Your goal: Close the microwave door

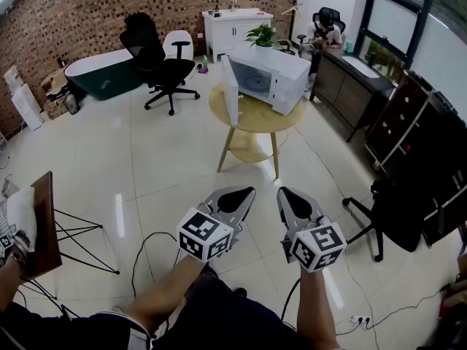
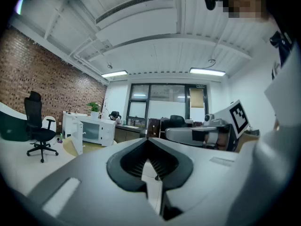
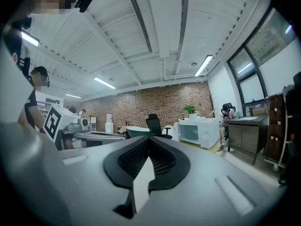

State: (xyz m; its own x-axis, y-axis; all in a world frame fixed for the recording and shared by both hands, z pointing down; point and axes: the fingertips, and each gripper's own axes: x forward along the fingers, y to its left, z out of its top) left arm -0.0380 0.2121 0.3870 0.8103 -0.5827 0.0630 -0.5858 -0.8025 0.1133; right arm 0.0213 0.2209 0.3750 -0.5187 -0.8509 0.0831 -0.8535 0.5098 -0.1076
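Note:
The white microwave [image 1: 276, 79] stands on a round wooden table [image 1: 255, 119] across the room, its door [image 1: 230, 91] swung open to the left. Both grippers are held low and close to me, far from the table. My left gripper [image 1: 248, 191] is shut with nothing in it, and so is my right gripper [image 1: 283, 191]. In the left gripper view the microwave [image 2: 97, 131] is small at the left beyond the shut left gripper [image 2: 147, 140]. The right gripper view shows the microwave [image 3: 200, 132] at the right, past the shut right gripper [image 3: 150, 139].
A black office chair [image 1: 157, 60] and a dark green tub [image 1: 106, 73] stand at the back left. Behind the table are a white cabinet [image 1: 237, 26] and a seated person [image 1: 325, 28]. A dark counter [image 1: 357, 86] runs along the right. A black chair [image 1: 398, 214] is near right, a small side table [image 1: 42, 224] near left.

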